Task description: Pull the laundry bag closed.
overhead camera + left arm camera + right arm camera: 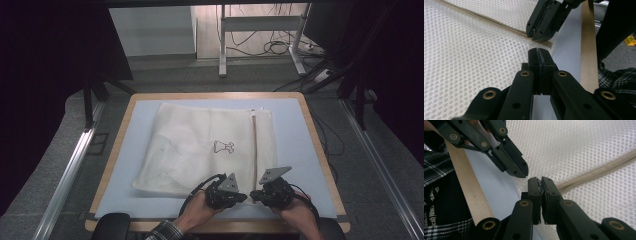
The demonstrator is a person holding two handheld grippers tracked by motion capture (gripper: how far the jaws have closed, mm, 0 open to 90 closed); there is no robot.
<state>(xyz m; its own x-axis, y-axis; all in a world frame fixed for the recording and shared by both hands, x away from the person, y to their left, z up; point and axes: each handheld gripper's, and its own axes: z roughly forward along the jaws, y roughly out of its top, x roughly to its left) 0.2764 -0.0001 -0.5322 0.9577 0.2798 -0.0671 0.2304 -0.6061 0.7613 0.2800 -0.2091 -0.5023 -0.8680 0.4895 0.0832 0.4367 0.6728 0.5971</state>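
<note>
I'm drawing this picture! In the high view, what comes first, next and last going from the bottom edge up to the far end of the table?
Left gripper → white mesh bag → blue mat → wooden table edge.

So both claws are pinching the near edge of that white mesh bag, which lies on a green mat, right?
Not quite: the mat is pale blue, not green, as the high view shows. The rest holds: the left claw and the right claw are both closed at the near edge of the white mesh bag.
</note>
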